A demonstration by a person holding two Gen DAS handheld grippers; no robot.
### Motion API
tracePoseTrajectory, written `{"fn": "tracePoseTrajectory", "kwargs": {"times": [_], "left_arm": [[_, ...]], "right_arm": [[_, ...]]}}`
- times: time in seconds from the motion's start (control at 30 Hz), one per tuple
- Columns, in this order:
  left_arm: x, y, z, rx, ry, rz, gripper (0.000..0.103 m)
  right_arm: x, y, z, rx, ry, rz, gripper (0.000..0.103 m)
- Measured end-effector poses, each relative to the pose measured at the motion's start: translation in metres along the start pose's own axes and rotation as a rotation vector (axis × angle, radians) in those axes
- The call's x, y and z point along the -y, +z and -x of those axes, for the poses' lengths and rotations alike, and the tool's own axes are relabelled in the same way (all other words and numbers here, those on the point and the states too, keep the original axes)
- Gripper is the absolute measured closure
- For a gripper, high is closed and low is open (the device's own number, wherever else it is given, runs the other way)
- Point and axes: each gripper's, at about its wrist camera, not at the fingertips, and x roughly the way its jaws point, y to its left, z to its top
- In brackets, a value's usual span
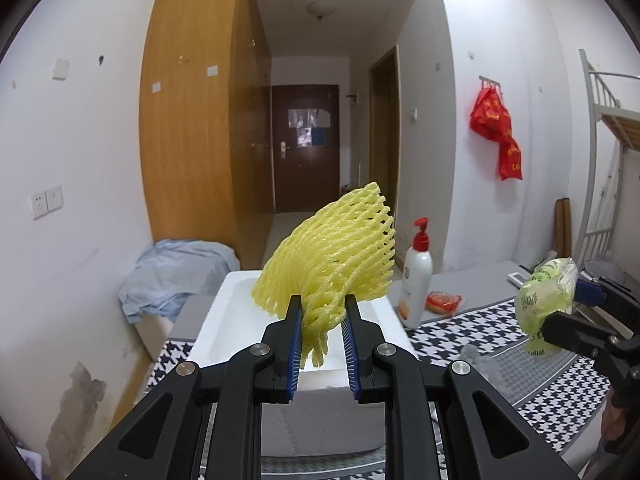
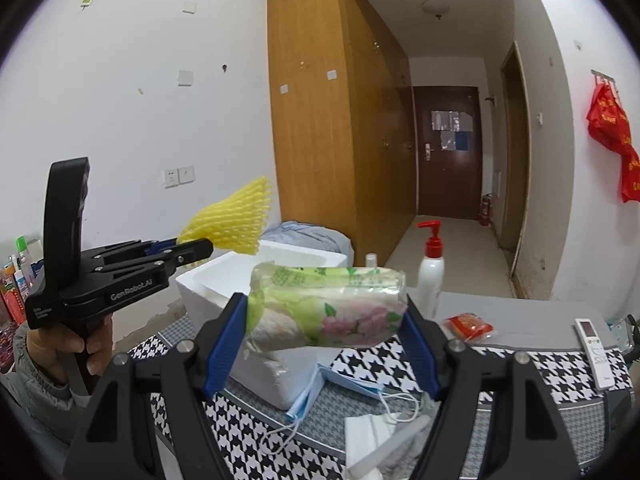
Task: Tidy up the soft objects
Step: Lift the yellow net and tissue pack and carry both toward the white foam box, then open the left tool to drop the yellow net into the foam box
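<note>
The left tongs (image 1: 323, 312) stand narrowly apart, pinching the gathered end of a yellow foam net sleeve (image 1: 336, 256), which fans out upward and to the right above the white foam box (image 1: 236, 320). The right tongs (image 2: 326, 316) are spread wide and clamped on the two ends of a green flowered tissue pack (image 2: 324, 308), held crosswise and clear of the surface (image 2: 560, 372). In the right wrist view a hand (image 2: 68, 348) grips the handle of the left tongs, which sit off to the left of the foam box.

The box stands on the houndstooth-patterned surface, directly beyond both tongs; its inside shows white, and whether anything lies in it cannot be told. Just right of it stands a white pump bottle (image 2: 431, 272) with a red top, and near that a small red packet (image 2: 468, 326). A remote control (image 2: 596, 348) lies at the far right. A blue face mask (image 2: 340, 392) and folded white tissues (image 2: 368, 440) lie on the surface beneath the tissue pack.
</note>
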Motion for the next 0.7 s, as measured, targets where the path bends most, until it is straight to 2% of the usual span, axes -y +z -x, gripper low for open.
{"fn": "tracePoseTrajectory", "kwargs": {"times": [0.23, 0.57, 0.67, 0.7], "left_arm": [[-0.008, 0.005, -0.019, -0.051, 0.047, 0.009, 0.083], [-0.013, 0.004, -0.049, -0.128, 0.053, 0.024, 0.082], [-0.013, 0.003, -0.052, -0.133, 0.052, 0.022, 0.069], [-0.014, 0.003, -0.052, -0.133, 0.054, 0.022, 0.056]], "right_arm": [[-0.003, 0.002, -0.013, -0.021, 0.027, 0.010, 0.026], [-0.004, 0.004, -0.021, -0.040, 0.020, 0.018, 0.026], [-0.004, 0.005, -0.023, -0.044, 0.014, 0.016, 0.026], [-0.004, 0.005, -0.024, -0.046, 0.009, 0.018, 0.026]]}}
